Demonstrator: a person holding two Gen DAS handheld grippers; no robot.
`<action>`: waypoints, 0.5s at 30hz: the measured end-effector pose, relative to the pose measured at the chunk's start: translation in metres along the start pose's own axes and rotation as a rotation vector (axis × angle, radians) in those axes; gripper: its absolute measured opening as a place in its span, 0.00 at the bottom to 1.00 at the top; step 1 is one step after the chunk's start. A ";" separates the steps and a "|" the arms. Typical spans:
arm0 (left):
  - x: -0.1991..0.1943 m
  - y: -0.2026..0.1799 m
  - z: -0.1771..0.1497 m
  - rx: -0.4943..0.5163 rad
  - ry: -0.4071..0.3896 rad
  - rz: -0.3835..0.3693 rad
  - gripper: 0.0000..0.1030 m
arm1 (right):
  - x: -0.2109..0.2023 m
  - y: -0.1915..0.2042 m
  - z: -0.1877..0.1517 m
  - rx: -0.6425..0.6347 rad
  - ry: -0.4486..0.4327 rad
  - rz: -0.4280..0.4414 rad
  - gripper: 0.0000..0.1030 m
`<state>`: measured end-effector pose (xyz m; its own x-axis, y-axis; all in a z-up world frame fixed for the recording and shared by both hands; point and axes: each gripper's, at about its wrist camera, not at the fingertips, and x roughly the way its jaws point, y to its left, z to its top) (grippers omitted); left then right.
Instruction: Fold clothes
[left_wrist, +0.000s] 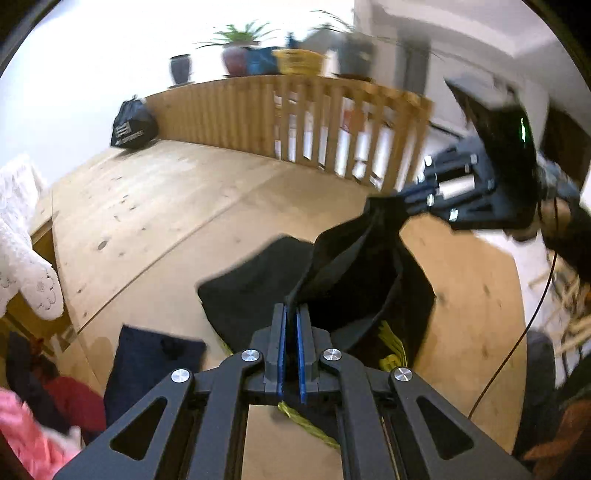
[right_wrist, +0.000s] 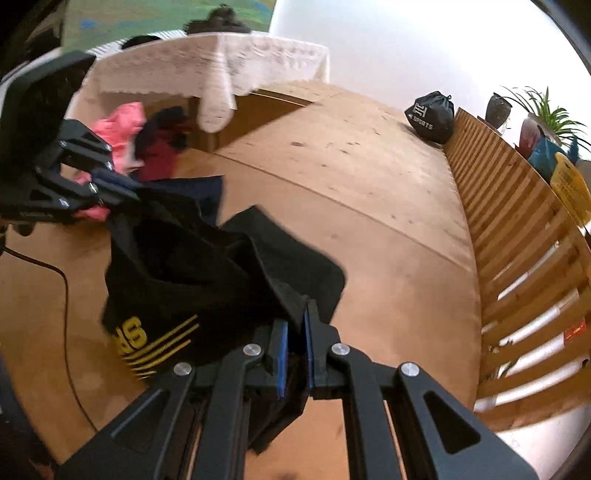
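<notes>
left tool (left_wrist: 291, 314) | right tool (right_wrist: 295, 325) | both clamp black garment (right_wrist: 177, 266), slung between

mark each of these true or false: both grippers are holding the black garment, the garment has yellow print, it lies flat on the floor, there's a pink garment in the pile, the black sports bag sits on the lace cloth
1. Both grippers grip the black garment. True: the left gripper and the right gripper are each shut on an edge of it.
2. The garment bears yellow print. True.
3. It lies flat. False: it hangs bunched between the grippers above the wooden floor.
4. A pink garment lies in the pile. True.
5. The black sports bag sits on the lace cloth. False: it rests on the floor by the wooden railing.
</notes>
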<state>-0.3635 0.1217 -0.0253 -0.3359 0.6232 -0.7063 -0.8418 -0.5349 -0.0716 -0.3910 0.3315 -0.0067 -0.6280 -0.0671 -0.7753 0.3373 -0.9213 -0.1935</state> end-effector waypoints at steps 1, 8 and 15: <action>0.013 0.014 0.005 -0.014 0.005 0.004 0.04 | 0.015 -0.007 0.005 0.002 0.013 -0.006 0.07; 0.095 0.079 0.010 -0.111 0.118 0.048 0.10 | 0.134 -0.051 0.022 0.039 0.199 0.000 0.12; 0.095 0.107 0.027 -0.127 0.090 0.164 0.23 | 0.125 -0.091 0.026 0.153 0.182 -0.016 0.51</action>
<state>-0.4966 0.1388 -0.0808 -0.4202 0.4710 -0.7756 -0.7171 -0.6962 -0.0343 -0.5182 0.3968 -0.0710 -0.4910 0.0057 -0.8711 0.2091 -0.9700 -0.1242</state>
